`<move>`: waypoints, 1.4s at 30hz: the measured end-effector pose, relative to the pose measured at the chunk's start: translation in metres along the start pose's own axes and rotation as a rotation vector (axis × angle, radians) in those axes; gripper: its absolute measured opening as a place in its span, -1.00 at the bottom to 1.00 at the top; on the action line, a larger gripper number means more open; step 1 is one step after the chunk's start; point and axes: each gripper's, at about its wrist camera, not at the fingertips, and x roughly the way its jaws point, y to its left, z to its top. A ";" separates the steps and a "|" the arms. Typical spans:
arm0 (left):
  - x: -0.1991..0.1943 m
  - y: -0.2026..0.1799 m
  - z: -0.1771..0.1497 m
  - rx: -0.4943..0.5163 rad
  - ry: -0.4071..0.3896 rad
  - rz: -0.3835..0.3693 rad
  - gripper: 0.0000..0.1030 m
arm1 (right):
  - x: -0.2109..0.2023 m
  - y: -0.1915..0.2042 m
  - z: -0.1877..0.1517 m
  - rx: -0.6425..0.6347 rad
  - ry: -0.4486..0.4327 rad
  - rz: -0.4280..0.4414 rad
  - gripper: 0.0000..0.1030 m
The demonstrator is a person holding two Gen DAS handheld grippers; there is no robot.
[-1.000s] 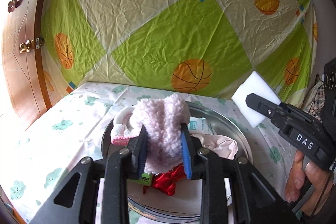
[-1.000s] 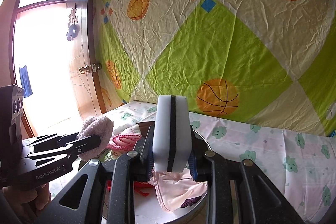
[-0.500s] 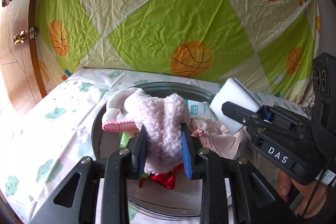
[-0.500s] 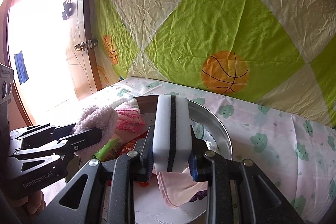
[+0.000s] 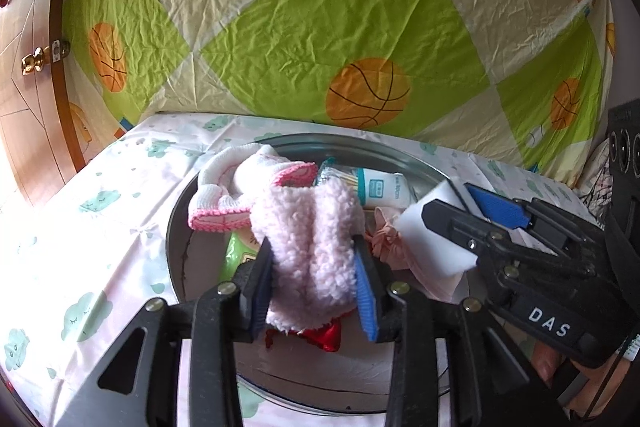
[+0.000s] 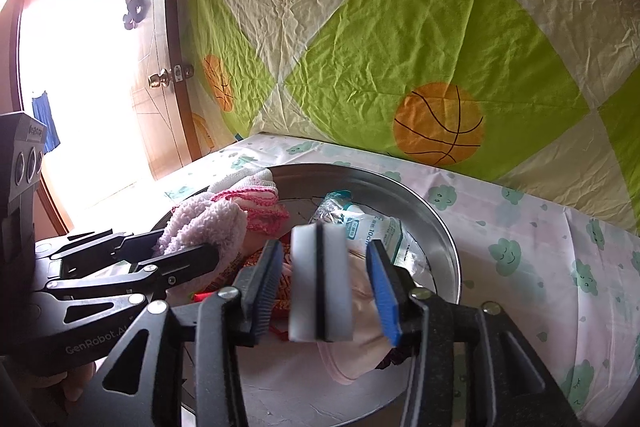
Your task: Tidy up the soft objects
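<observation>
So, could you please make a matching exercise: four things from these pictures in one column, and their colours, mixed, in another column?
Things:
1. fluffy sock
2. sponge
3. basin
4. tablecloth

Colours:
a. silver metal
b. whitish with green clouds
c. pale pink
d. white with a dark middle layer

Pairs: 1-c, 2-d, 3-a, 4-b

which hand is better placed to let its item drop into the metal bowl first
Right: its hand-held gripper is opening, pads clear of the white sponge over the metal bowl. The left hand-held gripper touches the fluffy pink cloth.
</observation>
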 end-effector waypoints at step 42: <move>-0.070 -0.011 -0.018 0.012 -0.096 0.123 0.99 | -0.113 0.006 -0.024 0.077 -0.204 -0.007 0.62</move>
